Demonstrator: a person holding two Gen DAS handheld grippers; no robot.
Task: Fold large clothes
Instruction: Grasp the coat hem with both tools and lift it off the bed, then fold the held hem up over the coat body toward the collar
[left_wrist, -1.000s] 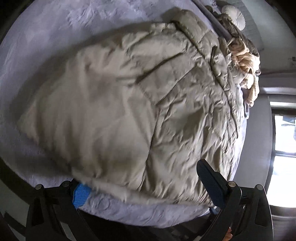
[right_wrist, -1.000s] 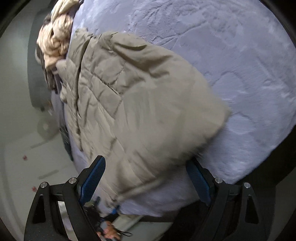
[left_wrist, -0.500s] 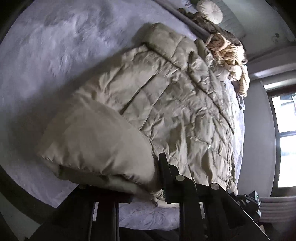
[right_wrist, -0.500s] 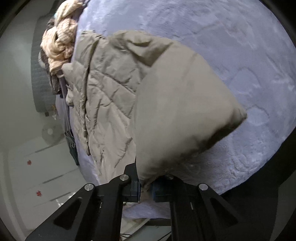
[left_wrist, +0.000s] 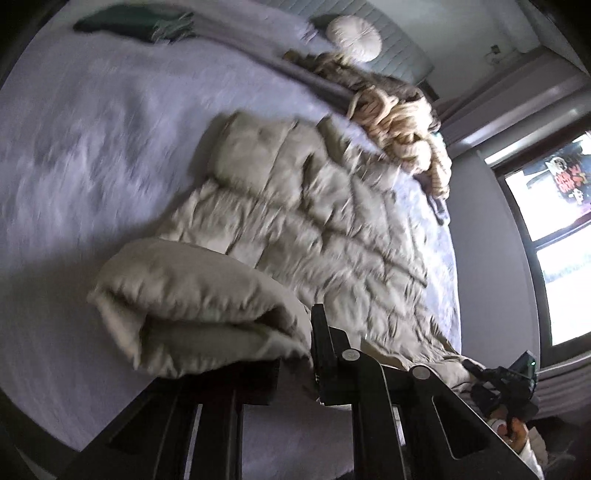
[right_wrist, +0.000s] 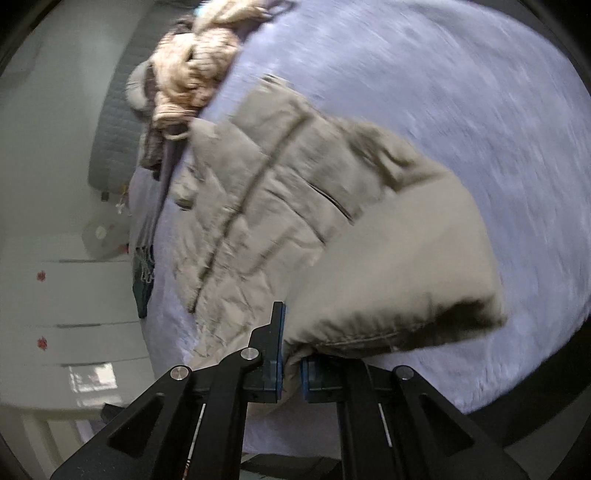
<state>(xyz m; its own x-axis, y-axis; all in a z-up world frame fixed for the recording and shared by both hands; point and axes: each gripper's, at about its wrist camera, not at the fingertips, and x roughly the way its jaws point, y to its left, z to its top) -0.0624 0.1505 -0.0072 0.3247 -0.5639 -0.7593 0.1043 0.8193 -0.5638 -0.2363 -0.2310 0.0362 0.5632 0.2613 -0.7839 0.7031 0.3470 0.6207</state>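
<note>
Right wrist view, puffy quilted beige jacket (right_wrist: 280, 206), fuzzy lavender bedspread (right_wrist: 461, 92)

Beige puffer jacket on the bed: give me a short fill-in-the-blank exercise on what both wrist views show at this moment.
1. The right gripper is shut on the hem of the ____ jacket.
2. The jacket lies on a pale ____ bedspread.
3. Past the jacket's far end sits a heap of cream chunky-knit ____.
4. The round white cushion rests near the bed's ____.

Missing words: beige puffer; lilac; clothing; headboard
</note>
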